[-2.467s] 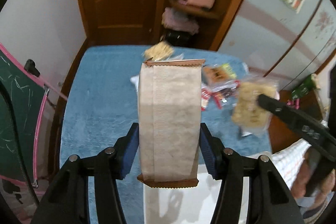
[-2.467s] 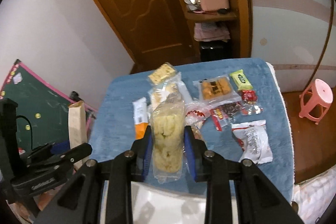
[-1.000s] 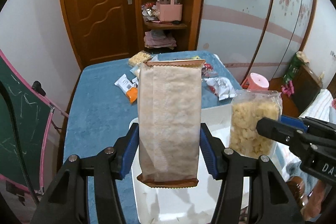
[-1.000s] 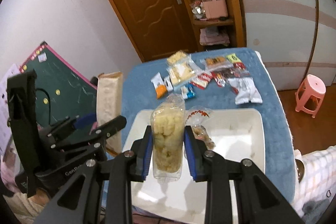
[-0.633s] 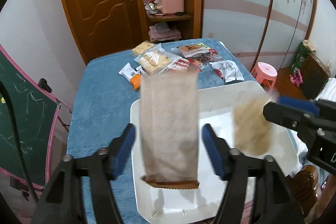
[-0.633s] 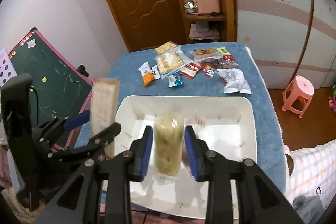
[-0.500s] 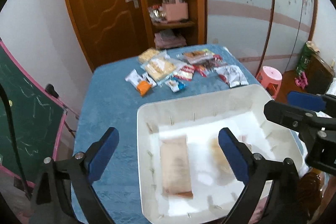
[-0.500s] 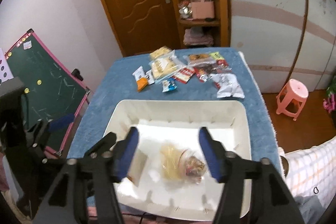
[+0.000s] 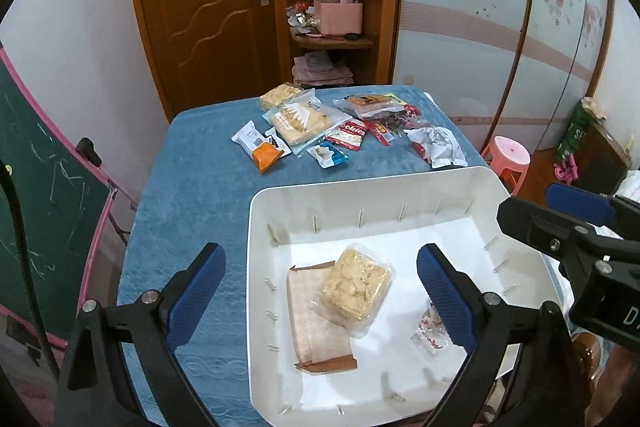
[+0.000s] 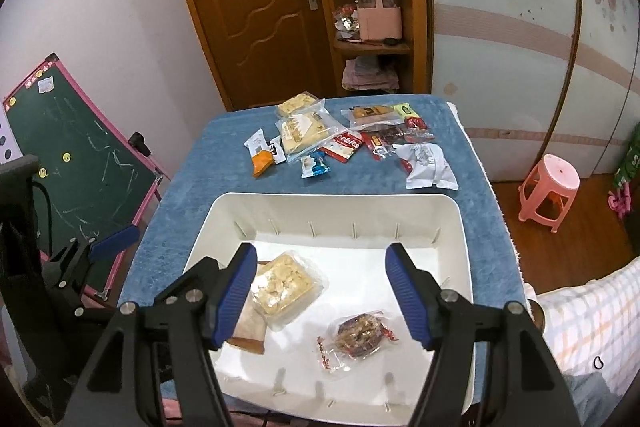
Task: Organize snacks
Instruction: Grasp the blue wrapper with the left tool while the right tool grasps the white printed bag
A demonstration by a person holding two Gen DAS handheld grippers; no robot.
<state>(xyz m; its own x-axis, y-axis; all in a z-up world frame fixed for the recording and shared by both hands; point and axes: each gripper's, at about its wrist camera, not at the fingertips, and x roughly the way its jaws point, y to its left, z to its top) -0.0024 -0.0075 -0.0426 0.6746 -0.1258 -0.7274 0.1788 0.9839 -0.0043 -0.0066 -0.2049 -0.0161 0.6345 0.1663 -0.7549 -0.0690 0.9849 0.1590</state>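
Note:
A white bin sits at the near end of the blue-covered table. Inside lie a tan paper packet, a clear bag of pale puffed snacks partly on top of it, and a small clear wrapper with a dark snack. My left gripper is open and empty above the bin. My right gripper is open and empty above the bin too. Several loose snack packets lie at the table's far end.
A green chalkboard with a pink frame leans left of the table. A pink stool stands on the floor at the right. A wooden door and corner shelf are behind the table.
Both grippers opened wide above the bin. The tan packet dropped from the left one and the puffed snack bag from the right one; both now lie in the bin.

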